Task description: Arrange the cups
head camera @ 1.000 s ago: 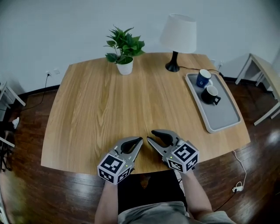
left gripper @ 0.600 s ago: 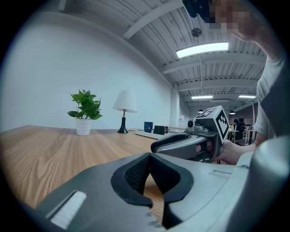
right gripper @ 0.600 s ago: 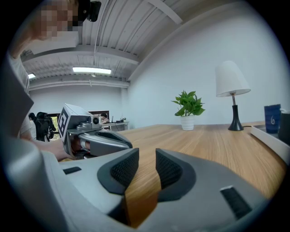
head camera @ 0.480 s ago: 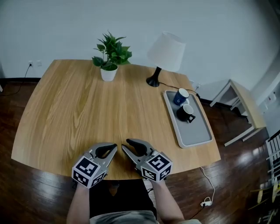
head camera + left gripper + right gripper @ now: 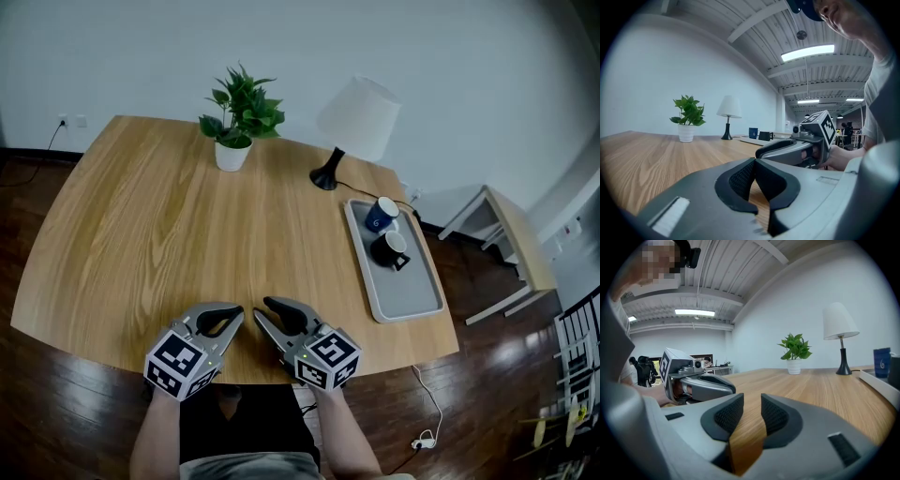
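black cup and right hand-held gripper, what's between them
Only the tray rim and bare table wood, as the head view shows.

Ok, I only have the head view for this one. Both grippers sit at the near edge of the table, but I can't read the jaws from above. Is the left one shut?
Observer: Yes. In the left gripper view, the left gripper has its jaws meeting at the tips, with nothing between them.
Operator: And the right one?
Observer: In its own view, the right gripper has a narrow gap between its jaws. Only the bare wooden table shows through it.
Operator: Are the cups upright?
Observer: Seen side-on from the left gripper view, the blue mug and the black mug both stand upright on the tray.
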### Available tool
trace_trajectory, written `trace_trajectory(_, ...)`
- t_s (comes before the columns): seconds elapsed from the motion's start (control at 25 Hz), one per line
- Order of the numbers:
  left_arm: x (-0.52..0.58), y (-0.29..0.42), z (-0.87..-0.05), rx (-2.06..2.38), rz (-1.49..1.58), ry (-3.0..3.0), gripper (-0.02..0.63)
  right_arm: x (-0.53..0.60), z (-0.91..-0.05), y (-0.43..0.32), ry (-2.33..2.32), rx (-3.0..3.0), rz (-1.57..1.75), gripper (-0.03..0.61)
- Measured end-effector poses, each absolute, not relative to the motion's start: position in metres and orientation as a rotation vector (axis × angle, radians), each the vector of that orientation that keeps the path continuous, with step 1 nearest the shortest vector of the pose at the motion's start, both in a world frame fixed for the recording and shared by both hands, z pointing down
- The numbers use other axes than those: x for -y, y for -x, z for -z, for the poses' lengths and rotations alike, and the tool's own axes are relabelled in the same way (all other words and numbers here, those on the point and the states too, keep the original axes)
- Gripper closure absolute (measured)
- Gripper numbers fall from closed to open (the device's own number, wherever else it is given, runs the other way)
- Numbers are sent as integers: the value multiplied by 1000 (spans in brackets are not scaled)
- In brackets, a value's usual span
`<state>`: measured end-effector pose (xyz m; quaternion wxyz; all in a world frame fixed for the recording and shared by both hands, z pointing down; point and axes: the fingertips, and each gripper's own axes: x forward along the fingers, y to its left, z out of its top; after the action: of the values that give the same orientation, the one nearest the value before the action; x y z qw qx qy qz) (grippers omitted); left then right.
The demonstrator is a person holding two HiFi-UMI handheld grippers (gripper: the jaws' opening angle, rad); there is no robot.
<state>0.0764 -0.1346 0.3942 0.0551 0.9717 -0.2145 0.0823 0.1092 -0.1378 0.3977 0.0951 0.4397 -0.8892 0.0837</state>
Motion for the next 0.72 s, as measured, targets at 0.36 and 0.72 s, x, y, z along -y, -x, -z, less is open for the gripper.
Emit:
trace_trajectory(0.36,137,-77,-395,664,-255,-2942,604,138,-396,-110,-1308,2640,-241,469)
trace_trajectory(0.72,137,-77,-395,667,-257,-2940,604,138,-395,-110,-1307,2641,-238,469)
